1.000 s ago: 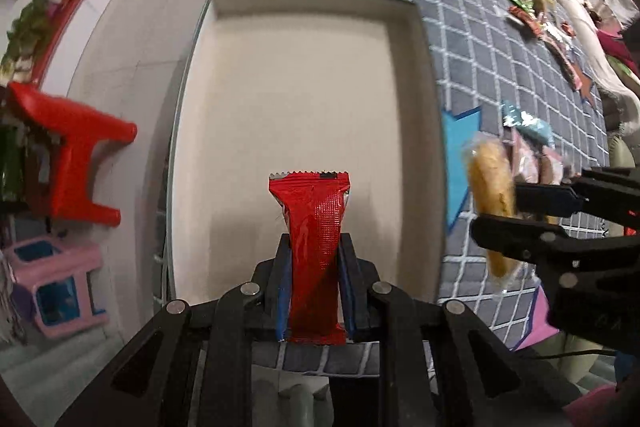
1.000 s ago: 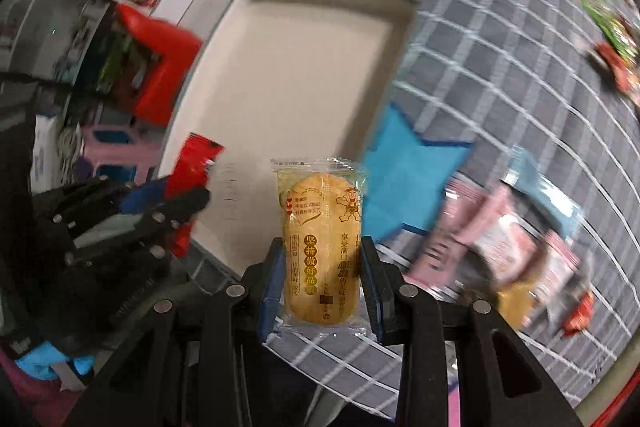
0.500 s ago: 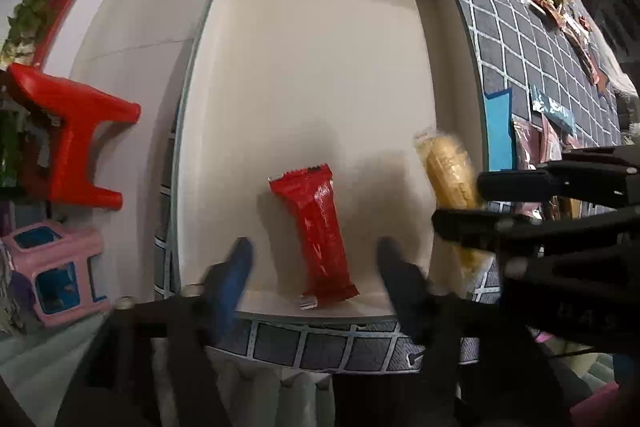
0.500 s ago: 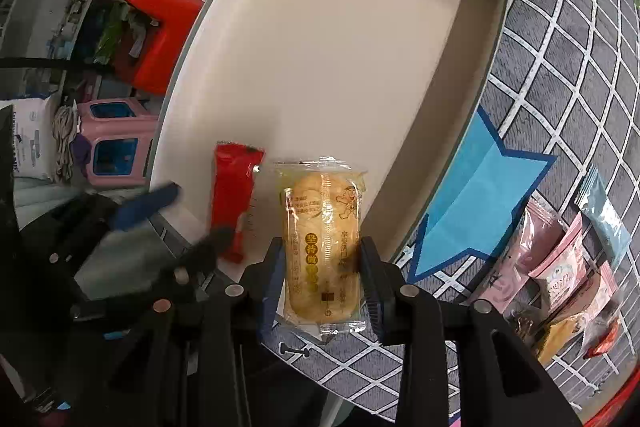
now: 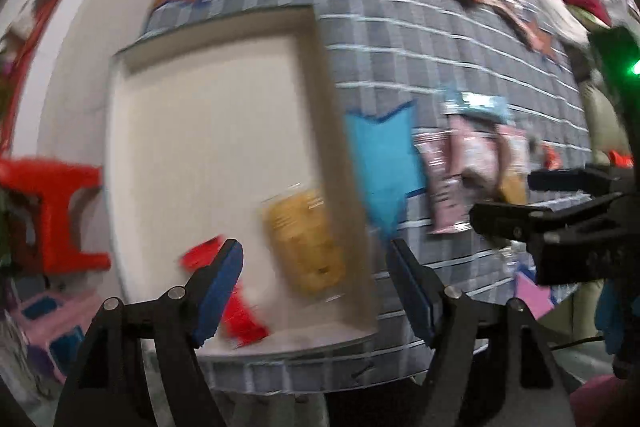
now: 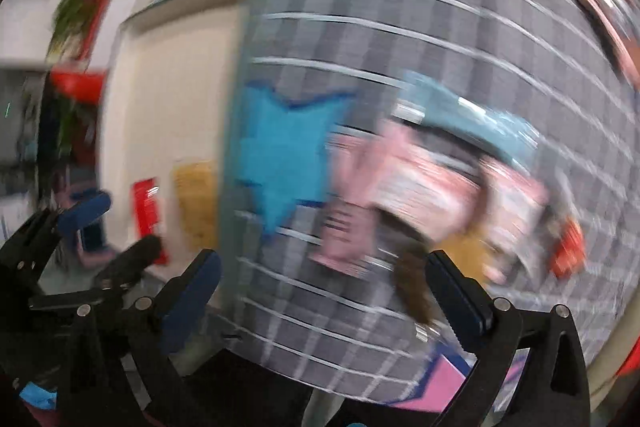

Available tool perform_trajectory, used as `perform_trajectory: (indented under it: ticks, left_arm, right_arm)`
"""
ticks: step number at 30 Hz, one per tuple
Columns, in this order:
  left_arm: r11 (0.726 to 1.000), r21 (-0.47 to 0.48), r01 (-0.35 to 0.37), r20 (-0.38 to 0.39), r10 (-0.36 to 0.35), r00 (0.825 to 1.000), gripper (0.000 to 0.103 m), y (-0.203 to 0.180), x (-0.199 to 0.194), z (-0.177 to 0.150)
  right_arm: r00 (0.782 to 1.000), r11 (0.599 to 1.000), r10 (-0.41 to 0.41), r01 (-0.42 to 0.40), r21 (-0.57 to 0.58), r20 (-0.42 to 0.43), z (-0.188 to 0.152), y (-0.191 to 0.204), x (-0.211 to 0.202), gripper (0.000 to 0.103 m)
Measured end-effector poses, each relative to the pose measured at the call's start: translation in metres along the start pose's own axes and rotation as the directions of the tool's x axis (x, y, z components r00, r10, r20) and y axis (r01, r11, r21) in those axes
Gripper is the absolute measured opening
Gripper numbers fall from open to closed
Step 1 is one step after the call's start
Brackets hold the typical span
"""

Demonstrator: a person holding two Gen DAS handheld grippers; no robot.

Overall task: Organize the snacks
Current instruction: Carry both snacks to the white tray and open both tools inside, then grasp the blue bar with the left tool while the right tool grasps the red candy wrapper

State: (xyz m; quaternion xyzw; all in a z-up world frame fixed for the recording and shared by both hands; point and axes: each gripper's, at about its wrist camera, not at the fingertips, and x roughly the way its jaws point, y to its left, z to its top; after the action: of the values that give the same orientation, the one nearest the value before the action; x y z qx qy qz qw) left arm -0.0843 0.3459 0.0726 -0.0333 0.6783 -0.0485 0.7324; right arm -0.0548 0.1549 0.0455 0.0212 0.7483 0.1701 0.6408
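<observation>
From the left wrist camera: the left gripper (image 5: 316, 291) hangs with jaws spread and empty over the near end of a shallow cream rectangular tray (image 5: 320, 75). In the tray lie a red foil snack bar (image 5: 240, 307) and, just beside it, a clear-wrapped golden rice cracker (image 5: 306, 253) close to the tray's right wall. The right gripper (image 5: 500, 199), seen side-on, is also parted and empty, over the grey checked tablecloth (image 5: 400, 27).

From the right wrist camera, heavily blurred: the right gripper (image 6: 320, 279) gapes toward a loose heap of pink and blue snack packets (image 6: 420, 183) beyond a blue star patch (image 6: 280, 155). These sachets look light, crinkly and slippery; a pinch across a flat sealed edge seems safest, as the contents may crush. Most of the tray floor is open; its raised wall needs clearing on entry.
</observation>
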Motion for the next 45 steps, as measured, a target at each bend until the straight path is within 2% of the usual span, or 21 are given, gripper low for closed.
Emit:
perform_trajectory:
  ticks: [3, 7, 12, 17, 19, 22, 26, 29, 32, 35, 36, 38, 40, 42, 44, 45]
  left_arm:
    - [0.996, 0.085, -0.002, 0.001, 0.002, 1.0, 0.078, -0.034, 0.005, 0.018]
    - [0.969, 0.24, -0.05, 0.037, 0.043, 0.998, 0.078, -0.08, 0.014, 0.044]
    - [0.9, 0.425, -0.1, 0.043, 0.09, 0.995, 0.078, -0.132, 0.045, 0.078]
    - [0.822, 0.555, -0.126, 0.03, 0.132, 0.991, 0.078, -0.167, 0.08, 0.094]
    - [0.8, 0.584, -0.138, 0.018, 0.157, 0.987, 0.078, -0.174, 0.095, 0.096]
    - [0.823, 0.554, -0.127, -0.005, 0.156, 0.988, 0.079, -0.176, 0.106, 0.104]
    - [0.92, 0.38, -0.092, -0.026, 0.11, 0.994, 0.08, -0.161, 0.108, 0.129]
    - [0.968, 0.237, -0.085, -0.036, 0.097, 0.995, 0.082, -0.141, 0.108, 0.143]
    - [0.971, 0.21, -0.11, -0.028, 0.119, 0.993, 0.082, -0.131, 0.104, 0.149]
    - [0.95, 0.282, -0.136, 0.02, 0.136, 0.99, 0.082, -0.135, 0.091, 0.149]
    - [0.94, 0.308, -0.146, 0.028, 0.144, 0.989, 0.082, -0.14, 0.089, 0.15]
    - [0.923, 0.352, -0.158, 0.015, 0.163, 0.986, 0.082, -0.149, 0.093, 0.153]
    - [0.921, 0.355, -0.161, -0.008, 0.176, 0.984, 0.083, -0.155, 0.102, 0.148]
    - [0.941, 0.312, -0.131, -0.022, 0.145, 0.989, 0.083, -0.152, 0.104, 0.145]
    - [0.953, 0.282, -0.109, -0.039, 0.125, 0.991, 0.083, -0.15, 0.108, 0.143]
    - [0.954, 0.28, -0.106, -0.042, 0.123, 0.992, 0.083, -0.143, 0.11, 0.14]
  right_arm:
    - [1.0, 0.987, -0.015, 0.014, 0.159, 0.006, -0.019, -0.055, -0.004, 0.102]
    - [0.999, 0.953, -0.035, 0.035, 0.302, -0.006, -0.046, -0.111, -0.008, 0.102]
    - [1.0, 0.911, -0.021, 0.023, 0.412, -0.01, -0.081, -0.149, -0.01, 0.102]
    - [1.0, 0.895, -0.009, 0.014, 0.446, -0.013, -0.104, -0.176, -0.013, 0.102]
    - [1.0, 0.888, -0.003, 0.009, 0.459, -0.014, -0.108, -0.184, -0.015, 0.102]
    - [1.0, 0.878, 0.009, -0.005, 0.479, -0.004, -0.113, -0.196, -0.018, 0.102]
    - [0.999, 0.856, 0.034, -0.042, 0.516, 0.025, -0.087, -0.231, -0.033, 0.102]
    - [0.998, 0.836, 0.015, -0.043, 0.547, 0.055, -0.067, -0.24, -0.038, 0.102]
    - [0.995, 0.791, -0.006, -0.057, 0.609, 0.101, -0.049, -0.258, -0.046, 0.102]
    - [0.99, 0.732, -0.016, -0.084, 0.677, 0.139, -0.032, -0.279, -0.049, 0.102]
    - [0.99, 0.728, -0.013, -0.087, 0.68, 0.141, -0.029, -0.282, -0.049, 0.102]
    - [0.994, 0.751, -0.015, -0.061, 0.658, 0.11, -0.021, -0.287, -0.042, 0.102]
    - [0.996, 0.792, -0.037, -0.019, 0.61, 0.08, -0.021, -0.287, -0.04, 0.102]
    - [0.995, 0.828, -0.085, 0.042, 0.559, 0.051, -0.031, -0.285, -0.04, 0.102]
    - [0.989, 0.84, -0.147, 0.127, 0.527, -0.004, -0.044, -0.289, -0.039, 0.102]
    - [0.987, 0.84, -0.159, 0.144, 0.524, -0.016, -0.052, -0.291, -0.04, 0.102]
